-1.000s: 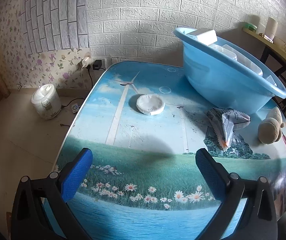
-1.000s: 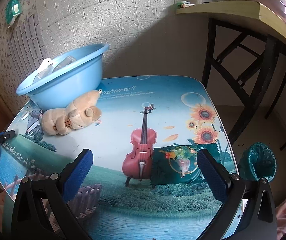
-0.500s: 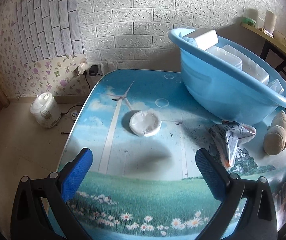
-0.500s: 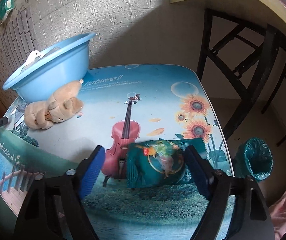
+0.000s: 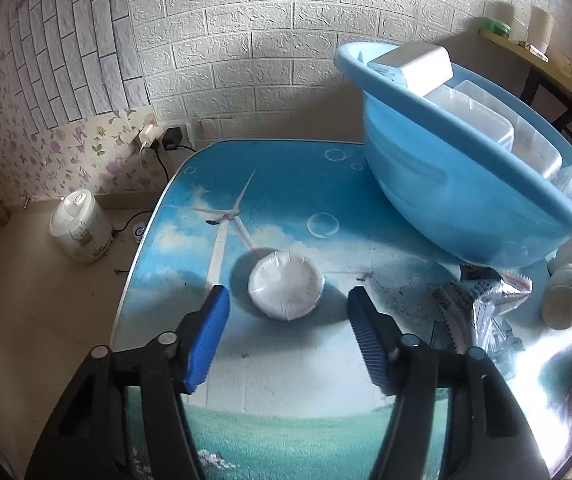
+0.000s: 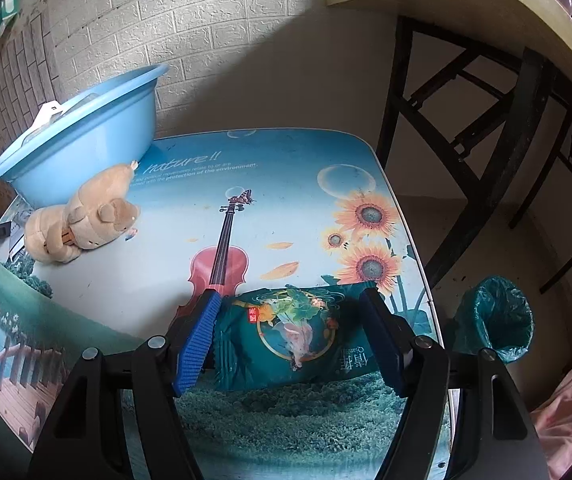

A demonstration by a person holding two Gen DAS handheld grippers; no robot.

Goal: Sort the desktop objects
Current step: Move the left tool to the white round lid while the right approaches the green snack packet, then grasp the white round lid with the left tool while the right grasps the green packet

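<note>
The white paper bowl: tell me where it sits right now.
In the left wrist view the white paper bowl sits on the table, on the printed windmill, left of the blue basin. It lies just ahead of the left gripper, not between its jaws.

It was a home: a rice cooker (image 5: 81, 231) sat on the floor by flowery wallpaper (image 5: 33, 152) and a picture table (image 5: 286, 208).
</note>
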